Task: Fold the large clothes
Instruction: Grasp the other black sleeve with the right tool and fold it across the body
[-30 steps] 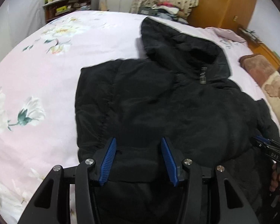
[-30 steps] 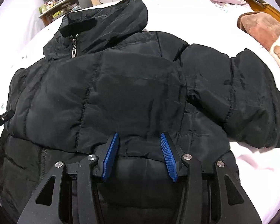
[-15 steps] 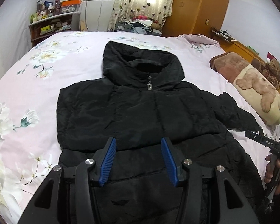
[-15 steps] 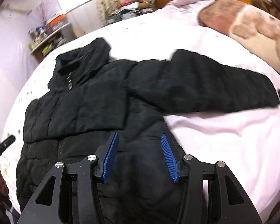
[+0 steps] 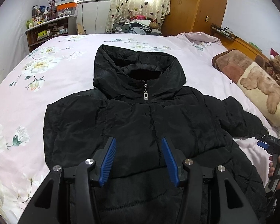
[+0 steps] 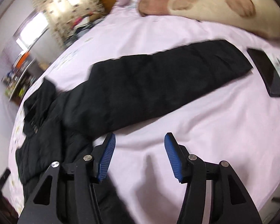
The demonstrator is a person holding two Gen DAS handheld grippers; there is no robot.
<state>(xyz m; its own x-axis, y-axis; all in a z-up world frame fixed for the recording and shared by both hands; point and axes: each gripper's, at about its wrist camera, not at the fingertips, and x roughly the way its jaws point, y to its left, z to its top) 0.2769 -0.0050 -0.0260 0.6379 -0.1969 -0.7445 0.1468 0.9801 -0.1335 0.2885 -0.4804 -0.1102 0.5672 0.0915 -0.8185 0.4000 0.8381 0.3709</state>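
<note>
Now the jacket [image 5: 140, 123] is lying face up on the bed [image 5: 69, 71], zipped, one sleeve [image 6: 158, 82] stretching out flat beside a phone [image 6: 267, 72]. Left tool [image 5: 138, 160] is hovering released over the jacket's front; right tool [image 6: 139, 156] is hanging released over bare sheet by the sleeve.

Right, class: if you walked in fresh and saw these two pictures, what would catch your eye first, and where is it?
The big black hooded jacket dominates, spread front-up and zipped in the middle of the pink floral bed. One sleeve stretches out flat toward a dark phone lying on the sheet. Both blue-padded claws are open and empty: the left claw above the jacket's lower front, the right claw over bare sheet beside it.
</note>
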